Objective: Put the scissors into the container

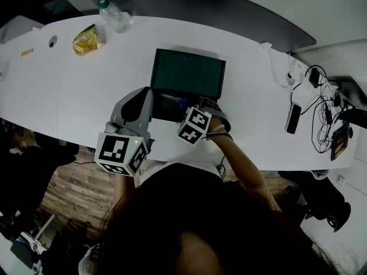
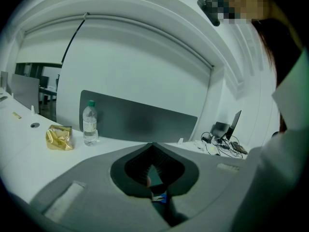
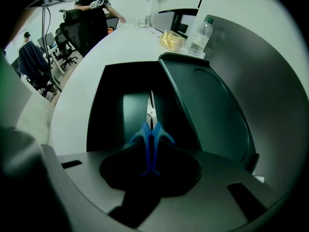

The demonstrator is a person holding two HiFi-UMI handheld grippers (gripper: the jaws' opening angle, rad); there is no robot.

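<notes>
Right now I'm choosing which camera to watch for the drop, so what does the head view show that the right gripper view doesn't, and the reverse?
Only the head view: the phone and the tangle of cables at the right end of the table.
Only the right gripper view: office chairs and a person standing in the background.
Both: that white table, the open container, the blue-handled scissors with blades inside it, the water bottle and the yellow snack bag.
</notes>
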